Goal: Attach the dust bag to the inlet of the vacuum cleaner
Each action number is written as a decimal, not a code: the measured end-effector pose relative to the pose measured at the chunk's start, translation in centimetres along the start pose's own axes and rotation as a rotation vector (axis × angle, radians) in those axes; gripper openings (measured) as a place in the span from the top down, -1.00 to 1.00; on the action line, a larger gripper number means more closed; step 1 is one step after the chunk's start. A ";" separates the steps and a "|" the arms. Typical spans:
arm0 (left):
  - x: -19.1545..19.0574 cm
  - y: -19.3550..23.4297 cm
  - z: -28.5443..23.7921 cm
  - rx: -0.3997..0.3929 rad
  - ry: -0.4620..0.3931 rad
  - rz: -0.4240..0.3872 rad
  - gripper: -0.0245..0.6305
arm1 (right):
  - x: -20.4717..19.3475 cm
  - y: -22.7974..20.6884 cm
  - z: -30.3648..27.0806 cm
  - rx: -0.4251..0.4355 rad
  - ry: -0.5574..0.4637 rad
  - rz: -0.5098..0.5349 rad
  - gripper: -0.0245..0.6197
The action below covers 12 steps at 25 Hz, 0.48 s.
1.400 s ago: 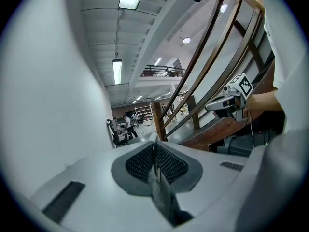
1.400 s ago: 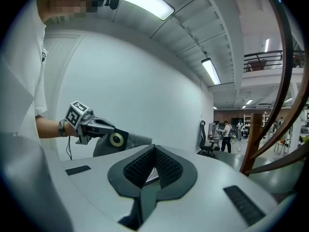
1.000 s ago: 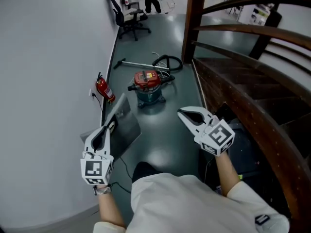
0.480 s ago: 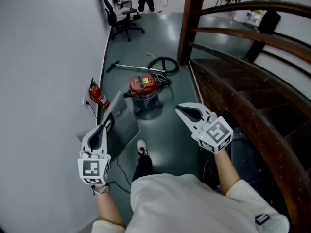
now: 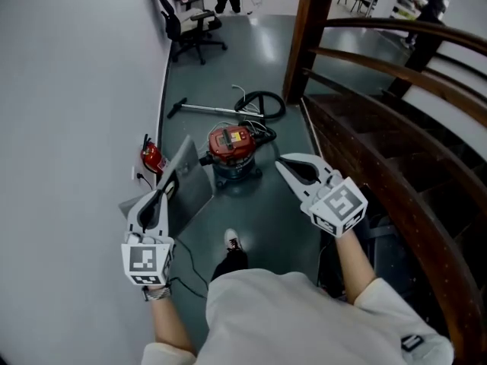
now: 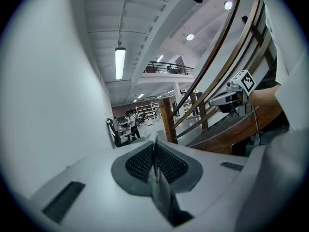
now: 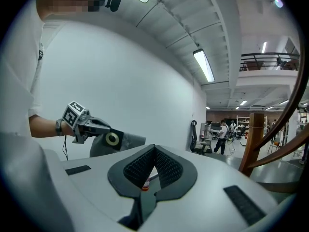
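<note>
1. Clearly, the dust bag (image 5: 194, 179) is a flat grey sheet held on edge and tilted. The right gripper view shows a dark collar (image 7: 114, 138) at its near end, with a pale ring round a hole.
2. It hangs over the floor (image 5: 262, 219) near the pale wall (image 5: 68, 90). It is well apart from the vacuum cleaner (image 5: 230, 149), a red-topped teal drum standing upright on the floor ahead.
3. The left gripper (image 5: 169, 190) is clamped on the bag's edge. Its own view shows the thin grey sheet pinched between the 2 ribbed pads (image 6: 140, 163).
4. The right gripper (image 5: 285, 164) has its 2 jaws pressed together with nothing caught between them. It points forward, almost level, just right of the vacuum cleaner as the head view shows it.
5. Both forearms reach forward from a white-shirted torso. The 2 grippers are at similar height and well apart, with the marker cubes toward the person.
6. At left, the wall carries a red fire extinguisher (image 5: 152, 158) low down. At right, a dark wooden staircase (image 5: 365, 139) with curved railing closes in.
7. A black hose (image 5: 262, 103) lies coiled behind the vacuum cleaner, beside a long wand (image 5: 209, 109).
8. Bare floor lies between the person's shoe (image 5: 233, 241) and the vacuum cleaner. An office chair (image 5: 190, 25) stands farther back by the wall.
</note>
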<state>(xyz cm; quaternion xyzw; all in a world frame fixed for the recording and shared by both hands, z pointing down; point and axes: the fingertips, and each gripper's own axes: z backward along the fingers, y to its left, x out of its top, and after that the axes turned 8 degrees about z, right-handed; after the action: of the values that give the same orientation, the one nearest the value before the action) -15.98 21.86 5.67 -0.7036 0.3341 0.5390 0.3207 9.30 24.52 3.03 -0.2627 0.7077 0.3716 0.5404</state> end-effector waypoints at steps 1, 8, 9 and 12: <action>0.1 0.8 -0.7 0.002 0.001 0.001 0.86 | 0.0 -0.3 -0.9 0.005 0.000 -0.006 0.84; 0.4 5.1 -4.4 0.009 0.014 0.016 0.86 | 0.2 -2.2 -6.2 0.049 0.003 -0.015 0.84; 0.2 5.6 -4.8 0.010 0.016 0.020 0.86 | 0.1 -2.3 -7.0 0.056 0.007 -0.013 0.84; -0.8 7.3 -6.1 0.011 0.025 0.032 0.86 | -0.6 -2.8 -9.4 0.063 0.025 -0.024 0.84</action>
<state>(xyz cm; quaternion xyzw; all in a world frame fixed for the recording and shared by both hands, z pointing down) -18.73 12.88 7.06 -0.7030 0.3520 0.5335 0.3118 6.27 15.25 4.25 -0.2587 0.7226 0.3393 0.5439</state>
